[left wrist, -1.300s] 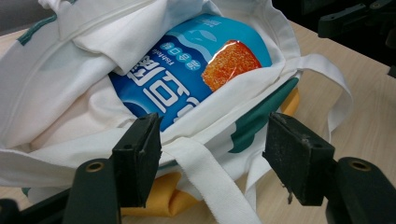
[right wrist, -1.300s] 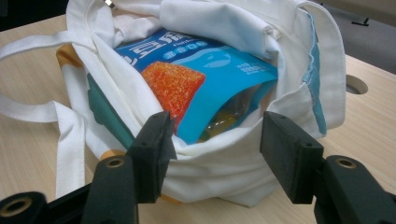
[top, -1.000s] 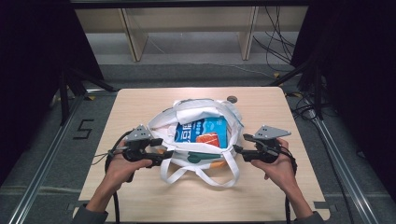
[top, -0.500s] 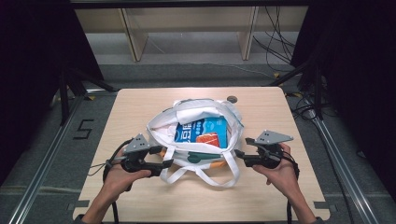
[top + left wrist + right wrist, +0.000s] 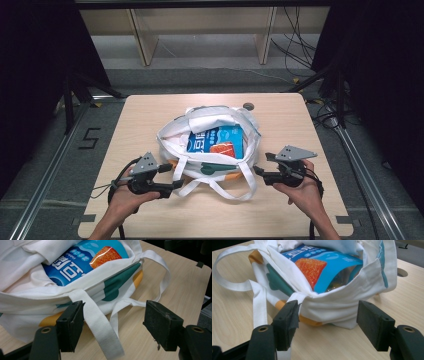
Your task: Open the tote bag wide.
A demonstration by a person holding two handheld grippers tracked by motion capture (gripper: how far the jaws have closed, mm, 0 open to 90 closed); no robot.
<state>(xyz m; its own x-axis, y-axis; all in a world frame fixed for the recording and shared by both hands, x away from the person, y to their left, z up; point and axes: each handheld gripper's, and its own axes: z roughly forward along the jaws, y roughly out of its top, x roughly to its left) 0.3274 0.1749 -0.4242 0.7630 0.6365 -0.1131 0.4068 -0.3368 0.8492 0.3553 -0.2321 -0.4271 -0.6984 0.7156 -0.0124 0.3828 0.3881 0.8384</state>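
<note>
Since a second ago I have drawn both hands down toward the bottom of the high view; the white tote bag (image 5: 210, 145) lies where it was, in the middle of the frame. My left gripper (image 5: 176, 184) now sits at the lower left, its jaws spread wide with nothing clamped, a white handle strap (image 5: 100, 325) running between them along the left jaw. My right gripper (image 5: 257, 171) is at the lower right, jaws likewise parted and empty, facing the bag's near corner. The bag gapes open, and a blue snack packet (image 5: 216, 141) with an orange picture lies inside it.

The table (image 5: 300, 120) is pale wood with a small round hole (image 5: 248, 106) just beyond the bag. Around it is grey floor, a "5" marked (image 5: 88, 138) at the left, dark curtains on both sides, wooden shelving (image 5: 200, 25) across the top, and cables (image 5: 295, 40) at upper right.
</note>
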